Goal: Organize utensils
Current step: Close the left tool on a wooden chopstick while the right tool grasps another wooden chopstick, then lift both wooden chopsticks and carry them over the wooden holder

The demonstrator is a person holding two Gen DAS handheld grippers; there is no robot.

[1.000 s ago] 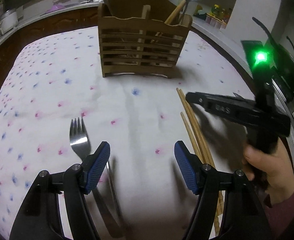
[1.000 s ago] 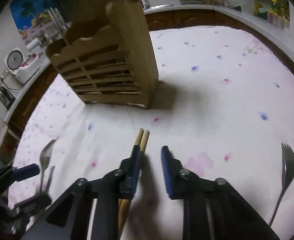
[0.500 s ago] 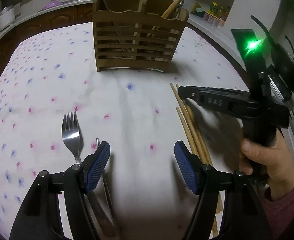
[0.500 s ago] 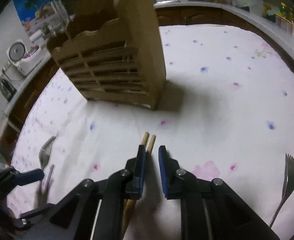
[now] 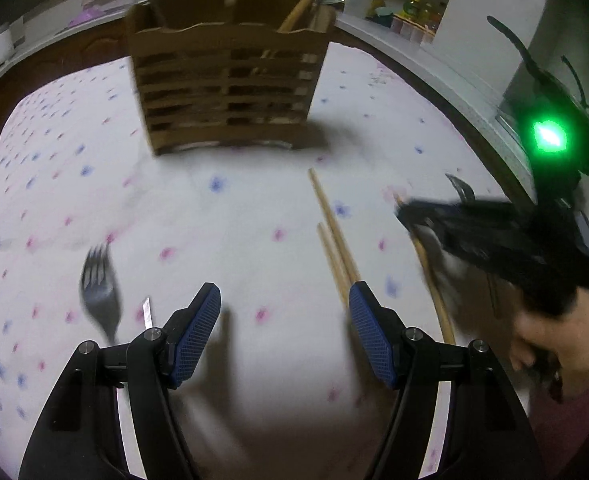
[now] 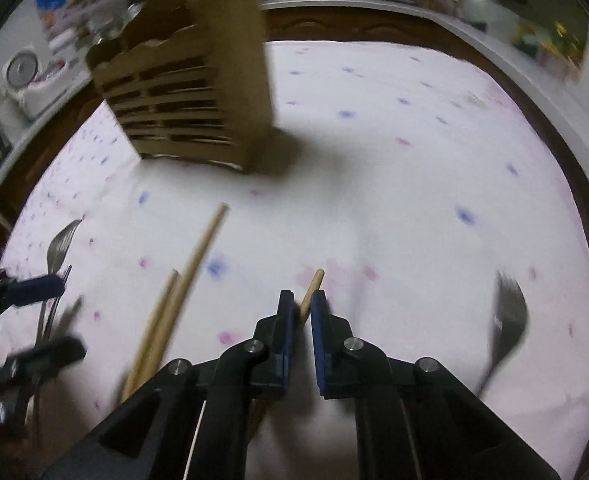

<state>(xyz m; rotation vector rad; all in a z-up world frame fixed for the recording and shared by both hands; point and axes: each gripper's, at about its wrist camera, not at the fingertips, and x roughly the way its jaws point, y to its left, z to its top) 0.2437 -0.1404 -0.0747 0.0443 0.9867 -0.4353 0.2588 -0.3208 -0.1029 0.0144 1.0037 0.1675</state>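
While one wooden chopstick (image 6: 309, 295) is pinched between the narrowed pads of the right tongs (image 6: 301, 312), the step in hand is judged to be the collecting of a chopstick for the wooden caddy (image 6: 198, 92); its tip is seen poking out just ahead of the pads, and whether it is already clear of the surface (image 6: 414, 168) cannot be told (motion blur hides this). Two more chopsticks (image 6: 182, 280) are left lying side by side on the floral cloth to the left of the held one; a fork (image 6: 508, 322) lies well apart at the right. The left tongs (image 5: 284, 336) are spread wide and hold nothing, hanging above the cloth with another fork (image 5: 99, 292) just beside the left pad. For the next move, the chopstick would need to be carried toward the caddy, tipped upright and lowered into a compartment; the one at the right in the left view already holds wooden handles (image 5: 300, 10).
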